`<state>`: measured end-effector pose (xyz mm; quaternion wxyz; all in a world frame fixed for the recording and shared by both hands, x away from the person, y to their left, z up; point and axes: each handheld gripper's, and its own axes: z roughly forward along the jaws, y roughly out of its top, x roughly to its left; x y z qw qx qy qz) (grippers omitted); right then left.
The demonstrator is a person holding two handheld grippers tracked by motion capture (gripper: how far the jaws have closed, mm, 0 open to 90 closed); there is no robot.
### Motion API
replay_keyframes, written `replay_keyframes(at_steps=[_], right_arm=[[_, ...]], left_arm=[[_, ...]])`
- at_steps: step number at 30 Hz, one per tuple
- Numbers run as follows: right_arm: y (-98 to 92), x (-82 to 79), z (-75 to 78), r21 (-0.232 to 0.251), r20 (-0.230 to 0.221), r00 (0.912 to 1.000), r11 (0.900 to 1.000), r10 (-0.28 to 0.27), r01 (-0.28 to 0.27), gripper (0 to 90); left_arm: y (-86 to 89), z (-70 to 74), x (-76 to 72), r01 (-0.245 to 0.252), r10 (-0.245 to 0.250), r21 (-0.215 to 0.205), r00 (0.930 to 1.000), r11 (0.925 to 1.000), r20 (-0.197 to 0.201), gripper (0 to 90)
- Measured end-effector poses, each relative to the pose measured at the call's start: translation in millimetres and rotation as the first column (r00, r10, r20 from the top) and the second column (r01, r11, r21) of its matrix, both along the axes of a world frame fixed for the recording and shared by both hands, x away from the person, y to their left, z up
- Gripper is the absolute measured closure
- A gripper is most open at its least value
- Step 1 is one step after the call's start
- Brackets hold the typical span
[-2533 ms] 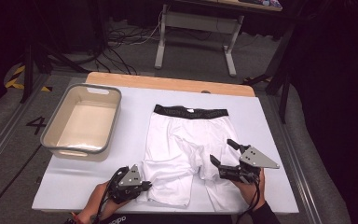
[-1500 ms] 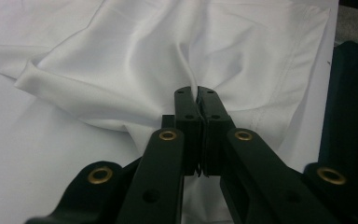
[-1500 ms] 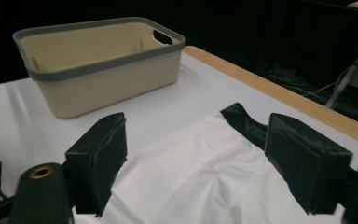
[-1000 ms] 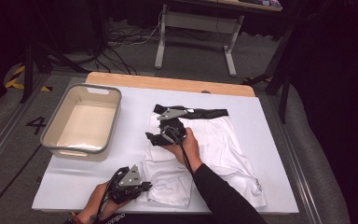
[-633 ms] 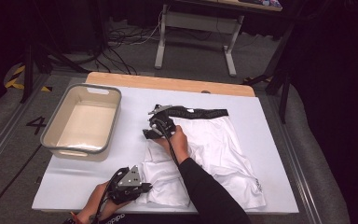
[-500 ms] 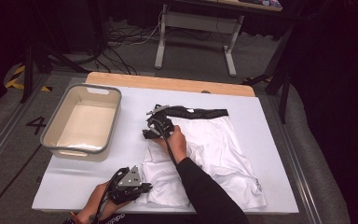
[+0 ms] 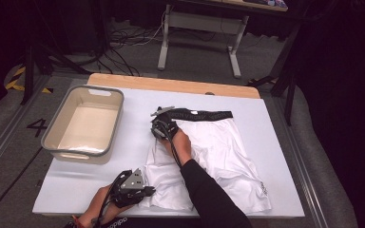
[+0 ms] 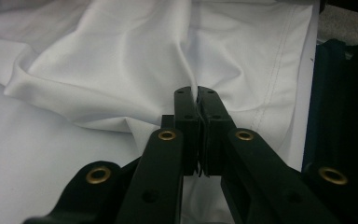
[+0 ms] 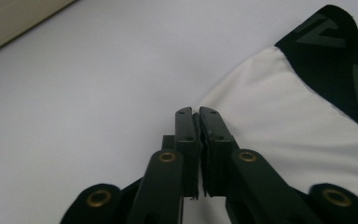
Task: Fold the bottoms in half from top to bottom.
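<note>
My left gripper [image 7: 145, 191] is clamped on the white shorts [image 7: 218, 156]; my right gripper [image 7: 159, 127] just closed, pinching their edge beside the black waistband [image 7: 204, 114].

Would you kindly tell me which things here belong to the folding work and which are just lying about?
In use:
- white shorts
- left gripper, shut on a leg hem
- right gripper, shut at the shorts' waist corner

Lying about:
- beige bin
- desk frame behind the table
</note>
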<state>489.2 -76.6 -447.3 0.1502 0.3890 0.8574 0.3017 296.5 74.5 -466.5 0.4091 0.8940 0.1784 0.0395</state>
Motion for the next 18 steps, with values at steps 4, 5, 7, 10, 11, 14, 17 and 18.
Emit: replay_keyframes(at_steps=[4,5,7,10,11,14,17,18], right_arm=[[-1.9,1.3,0.0,0.011,-0.008,1.0000,1.000,-0.002,0.002,88.5],[-0.7,0.9,0.2,0.001,0.000,1.0000,1.000,-0.003,0.003,88.8],[2.3,-0.4,1.1,-0.031,0.019,0.9997,0.999,0.013,-0.013,89.5],[0.4,0.0,1.9,-0.016,0.017,0.9998,1.000,0.005,-0.005,89.7],[-0.9,0.1,3.0,-0.008,0.026,0.9997,1.000,0.002,-0.002,89.7],[-4.2,-0.6,8.3,0.013,0.042,0.9991,1.000,-0.009,0.009,89.8],[-11.0,-1.8,19.8,0.044,0.079,0.9965,0.999,-0.026,0.022,89.8],[-12.8,-2.1,22.6,0.049,0.091,0.9955,0.999,-0.027,0.023,89.8]], left_arm=[[0.1,0.0,0.1,0.002,-0.002,-0.003,1.0000,1.0000,-0.001,87.7],[0.2,0.0,0.2,-0.002,0.002,-0.001,1.0000,1.0000,-0.004,87.7],[0.3,0.1,0.7,0.003,-0.003,-0.005,1.0000,1.0000,-0.004,87.6],[1.4,0.5,1.8,0.012,-0.012,-0.014,0.9999,0.9998,-0.010,87.6],[1.5,0.5,2.0,0.012,-0.012,-0.019,0.9998,0.9997,-0.013,87.6],[3.0,1.1,2.6,0.013,-0.013,-0.028,0.9998,0.9995,-0.017,87.6],[7.3,3.8,2.6,0.009,-0.010,-0.049,0.9998,0.9988,-0.017,87.6],[8.7,4.9,2.9,0.008,-0.009,-0.053,0.9998,0.9986,-0.015,87.6]])
